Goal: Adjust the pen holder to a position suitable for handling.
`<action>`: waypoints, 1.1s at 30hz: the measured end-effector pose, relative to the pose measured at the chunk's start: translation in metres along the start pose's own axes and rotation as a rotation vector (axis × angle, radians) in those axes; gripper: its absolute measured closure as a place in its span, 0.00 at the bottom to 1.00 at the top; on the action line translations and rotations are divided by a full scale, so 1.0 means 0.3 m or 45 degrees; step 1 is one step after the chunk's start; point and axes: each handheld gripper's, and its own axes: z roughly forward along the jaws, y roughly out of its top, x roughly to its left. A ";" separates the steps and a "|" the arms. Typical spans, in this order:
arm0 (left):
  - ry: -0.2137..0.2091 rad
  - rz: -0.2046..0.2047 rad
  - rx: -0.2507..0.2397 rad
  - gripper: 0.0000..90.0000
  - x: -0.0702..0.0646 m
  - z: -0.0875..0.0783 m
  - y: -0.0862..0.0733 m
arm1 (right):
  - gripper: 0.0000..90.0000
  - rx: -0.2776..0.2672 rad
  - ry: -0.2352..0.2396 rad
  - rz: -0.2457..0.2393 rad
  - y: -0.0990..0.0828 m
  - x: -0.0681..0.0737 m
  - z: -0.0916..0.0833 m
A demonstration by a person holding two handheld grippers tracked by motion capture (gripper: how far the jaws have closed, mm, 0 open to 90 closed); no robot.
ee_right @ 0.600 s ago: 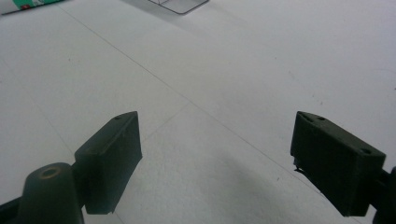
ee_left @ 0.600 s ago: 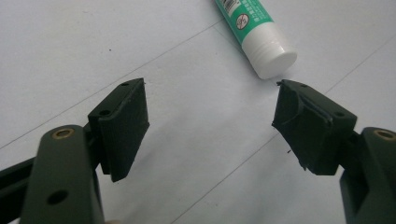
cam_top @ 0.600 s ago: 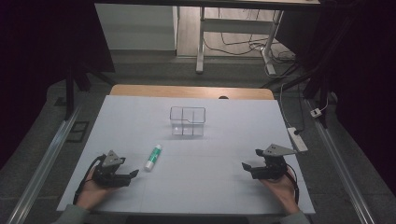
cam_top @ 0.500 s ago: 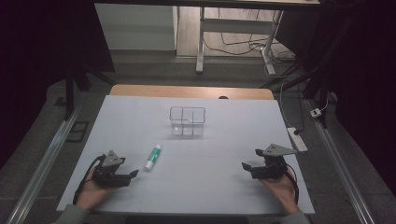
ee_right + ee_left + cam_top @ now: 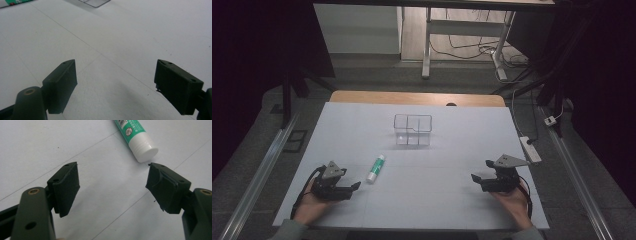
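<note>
Resting low on the white table point(image 5: 452, 200), the left gripper point(image 5: 354, 186) has its jaws spread wide with nothing between them. A glue stick point(image 5: 375, 168) lies flat on the table just ahead of this gripper, a little off to one side. It is green and white, with a white cap. In the left gripper view the white cap end of the glue stick point(image 5: 140, 141) sits just past the tip of one jaw, very near but not touching it. The right gripper point(image 5: 475, 178) is far across the table from the glue stick. Its jaws are spread wide too, and it holds nothing. In the right gripper view there is bare table between the jaws, and a bit of the glue stick point(image 5: 12, 2) peeks in at the far top corner. A clear box point(image 5: 413, 129) with little rooms inside stands farther out, past both grippers, about halfway between them. The box looks empty. It seems the job is to pick up the glue stick and maybe put it in the clear box, but that is only a guess. None of that work looks done yet. The glue stick is not picked up, and nothing is in the box. What is left looks like nearly all of it: close the left gripper on the glue stick, lift it, carry it, and let it go.
</note>
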 end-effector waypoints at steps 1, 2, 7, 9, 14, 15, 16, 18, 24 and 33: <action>0.000 -0.001 0.000 0.29 0.000 0.000 0.001 | 0.20 0.004 -0.001 0.000 0.000 0.001 0.001; 0.000 -0.001 0.000 0.29 0.000 0.000 0.001 | 0.20 0.007 -0.003 -0.001 0.000 0.001 0.002; -0.016 -0.019 0.028 0.29 -0.011 0.002 0.007 | 0.20 0.013 -0.001 0.002 -0.002 0.001 0.006; -0.012 -0.014 0.038 0.29 -0.013 0.005 0.010 | 0.20 0.013 -0.004 0.001 -0.002 0.000 0.008; -0.008 -0.016 0.045 0.29 -0.023 -0.001 0.033 | 0.21 0.012 -0.006 0.003 -0.002 0.001 0.002; -0.007 -0.023 0.042 0.29 -0.024 -0.003 0.037 | 0.21 0.005 -0.002 0.002 -0.003 0.001 0.002; -0.001 -0.030 0.039 0.29 -0.024 -0.009 0.044 | 0.21 0.004 -0.001 0.002 -0.002 0.002 0.001; 0.002 -0.040 0.037 0.29 -0.022 -0.013 0.048 | 0.21 0.005 -0.004 0.003 -0.002 0.002 -0.001; -0.010 -0.087 0.045 0.29 -0.018 -0.035 0.087 | 0.21 -0.011 0.016 0.018 -0.003 -0.001 -0.003; -0.019 -0.086 0.070 0.30 -0.030 -0.042 0.144 | 0.21 -0.004 0.007 0.021 -0.004 -0.003 0.001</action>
